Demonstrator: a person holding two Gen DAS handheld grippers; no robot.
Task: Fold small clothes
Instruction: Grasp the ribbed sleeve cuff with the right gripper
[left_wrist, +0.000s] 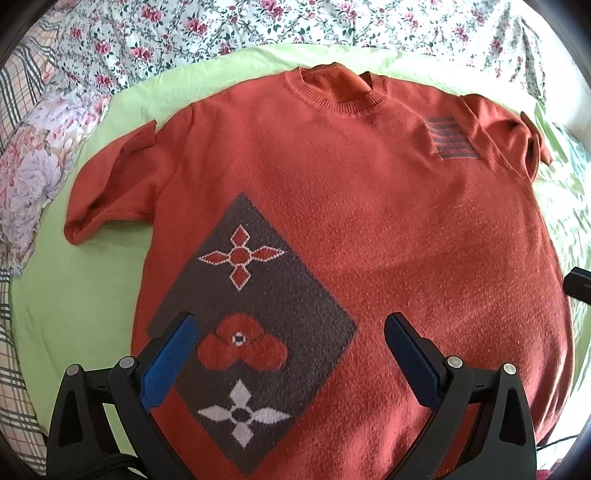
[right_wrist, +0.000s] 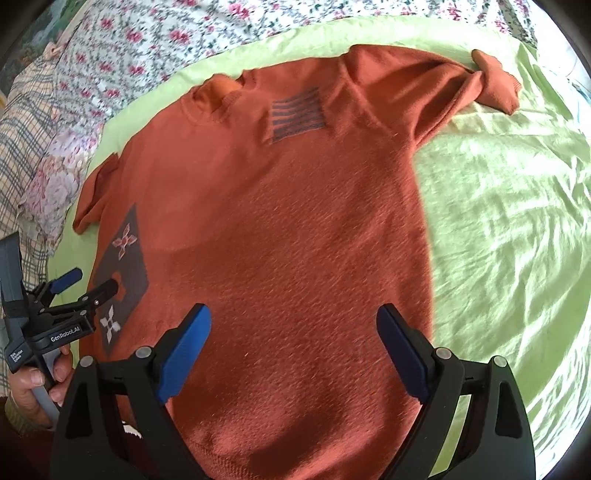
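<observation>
Rust sweater (left_wrist: 369, 221) flat on green sheet (left_wrist: 74, 314) (both jaws wide).

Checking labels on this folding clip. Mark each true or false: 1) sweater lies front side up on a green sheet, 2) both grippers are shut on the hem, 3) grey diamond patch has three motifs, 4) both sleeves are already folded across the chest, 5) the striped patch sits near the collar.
1) True. The orange sweater lies flat, front up, on the green sheet.
2) False. The left gripper and right gripper are both open, holding nothing.
3) True. The grey diamond patch shows three motifs.
4) False. The sleeves lie out to the sides.
5) True. The striped patch sits beside the collar.
</observation>
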